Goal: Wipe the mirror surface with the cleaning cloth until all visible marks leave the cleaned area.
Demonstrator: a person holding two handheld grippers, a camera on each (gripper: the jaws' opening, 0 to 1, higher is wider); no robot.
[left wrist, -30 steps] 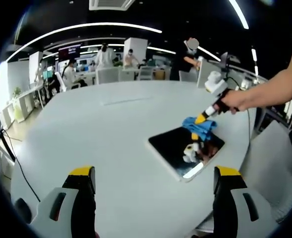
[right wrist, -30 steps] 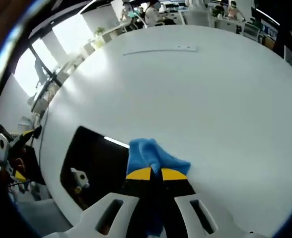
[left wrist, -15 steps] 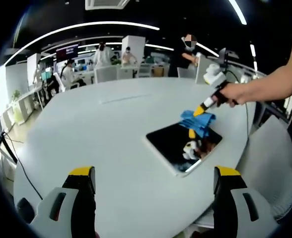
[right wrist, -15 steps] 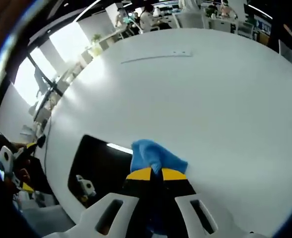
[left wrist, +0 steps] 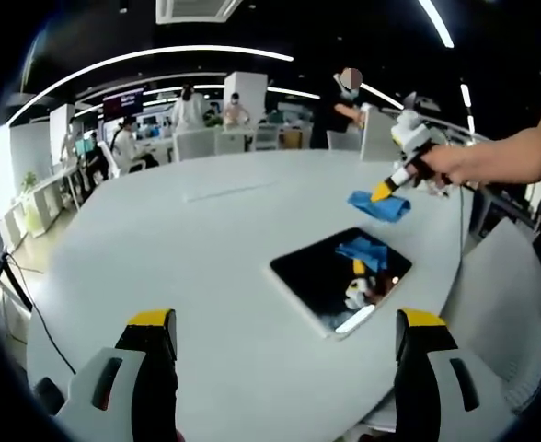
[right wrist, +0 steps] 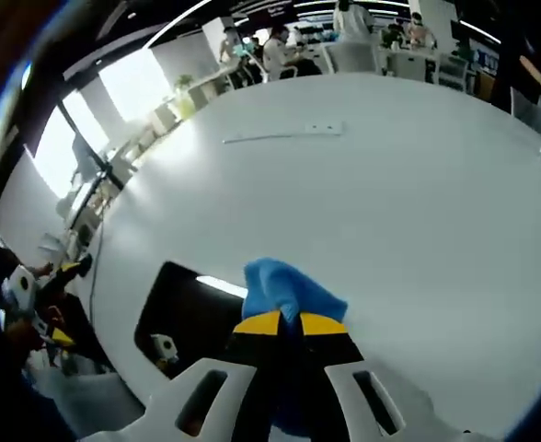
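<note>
A large round white table (left wrist: 188, 267) carries a flat rectangular mirror (left wrist: 330, 276), lying face up near the table's edge and reflecting dark ceiling, and a thin pale strip (right wrist: 284, 135) lying flat farther across the bare tabletop, well apart from the mirror.

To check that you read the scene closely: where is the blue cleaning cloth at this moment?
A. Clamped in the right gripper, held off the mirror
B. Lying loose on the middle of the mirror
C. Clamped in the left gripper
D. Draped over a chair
A: the right gripper has its jaws shut on the blue cleaning cloth, and in the left gripper view the cloth hangs above the table beyond the mirror, apart from the glass.
</note>
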